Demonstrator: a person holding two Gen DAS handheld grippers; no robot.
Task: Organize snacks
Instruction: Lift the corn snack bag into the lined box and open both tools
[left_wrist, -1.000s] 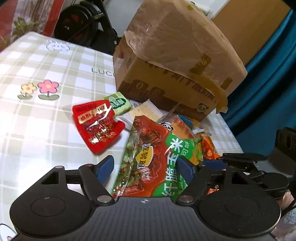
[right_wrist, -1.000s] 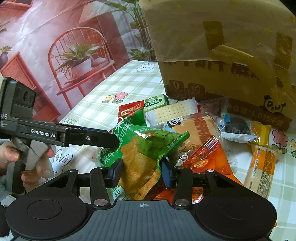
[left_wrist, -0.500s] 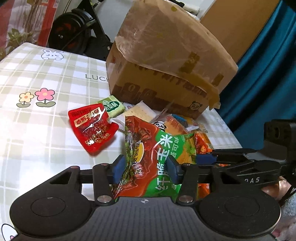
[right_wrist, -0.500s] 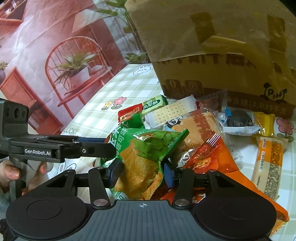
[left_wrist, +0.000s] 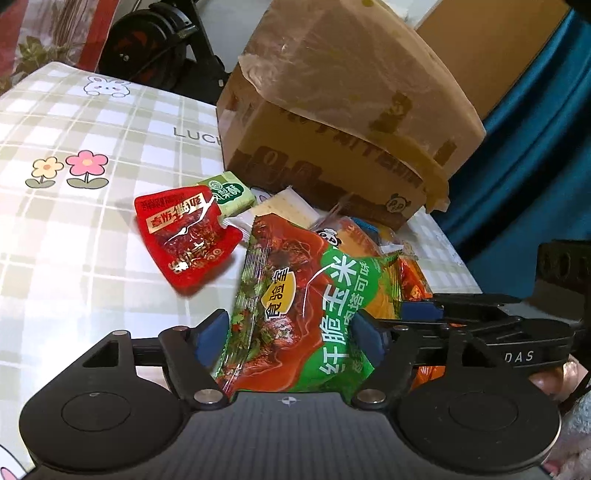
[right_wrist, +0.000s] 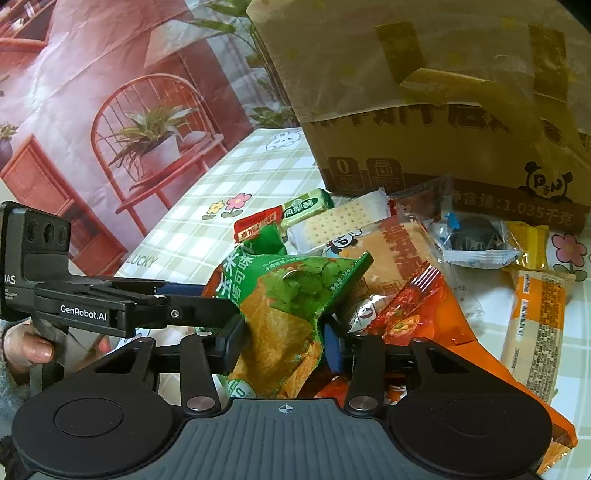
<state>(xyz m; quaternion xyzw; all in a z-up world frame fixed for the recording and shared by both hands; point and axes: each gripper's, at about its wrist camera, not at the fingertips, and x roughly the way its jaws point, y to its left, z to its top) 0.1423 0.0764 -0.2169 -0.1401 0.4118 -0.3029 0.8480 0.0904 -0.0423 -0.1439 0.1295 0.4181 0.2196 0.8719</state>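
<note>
A green and red corn chip bag (left_wrist: 306, 314) is held between both grippers above the snack pile. My left gripper (left_wrist: 290, 328) is shut on one end of it. My right gripper (right_wrist: 284, 339) is shut on the other end (right_wrist: 291, 306). The right gripper's fingers (left_wrist: 421, 310) show at the right in the left wrist view. The left gripper's fingers (right_wrist: 192, 306) show at the left in the right wrist view. A cardboard box (left_wrist: 332, 110) with its flap up stands behind the pile; it also shows in the right wrist view (right_wrist: 443, 110).
On the checked tablecloth (left_wrist: 55, 240) lie a red sauce packet (left_wrist: 184, 236), a small green packet (left_wrist: 225, 195), a cracker pack (right_wrist: 343, 221), an orange bag (right_wrist: 424, 314), a dark cookie in clear wrap (right_wrist: 472, 240) and a yellow bar (right_wrist: 535, 325).
The left gripper closed on the chip bag. The bag now stands a little higher between both grippers. The right gripper kept its hold.
</note>
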